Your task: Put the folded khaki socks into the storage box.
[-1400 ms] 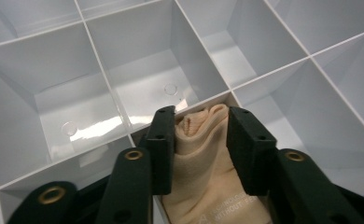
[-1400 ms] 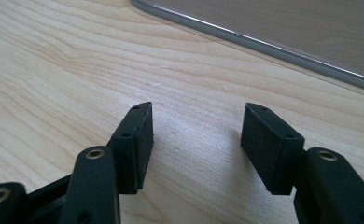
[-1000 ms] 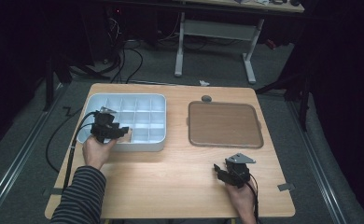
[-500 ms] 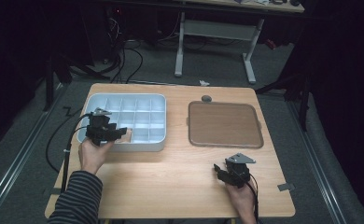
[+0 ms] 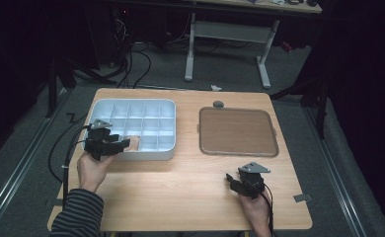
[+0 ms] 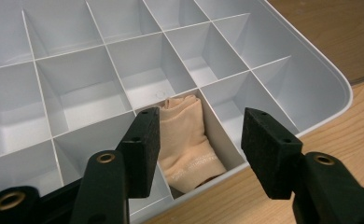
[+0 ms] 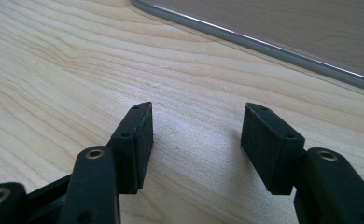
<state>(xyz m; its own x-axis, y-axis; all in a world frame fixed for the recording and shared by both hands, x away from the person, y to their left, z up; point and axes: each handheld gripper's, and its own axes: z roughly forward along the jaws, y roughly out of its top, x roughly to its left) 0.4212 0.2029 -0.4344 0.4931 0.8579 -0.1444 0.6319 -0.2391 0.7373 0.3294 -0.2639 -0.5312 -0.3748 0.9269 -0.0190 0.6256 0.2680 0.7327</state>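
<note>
Since the cloth [image 6: 187,142] already lies folded in its cell, the left gripper [image 6: 199,140] has its jaws spread, and they have just been opening, with nothing pinched; the cloth sits below and between them, untouched. That cell is in the near row of the organizer [image 5: 167,106], at about six o'clock of its grid, and the divider walls keep the roll snug. The organizer sits at ten o'clock on the table [image 5: 180,182]; the brown tray [image 5: 237,131] at two o'clock is bare. The right gripper [image 5: 240,181] rests at five o'clock, jaws spread over bare wood, seemingly waiting its turn.
</note>
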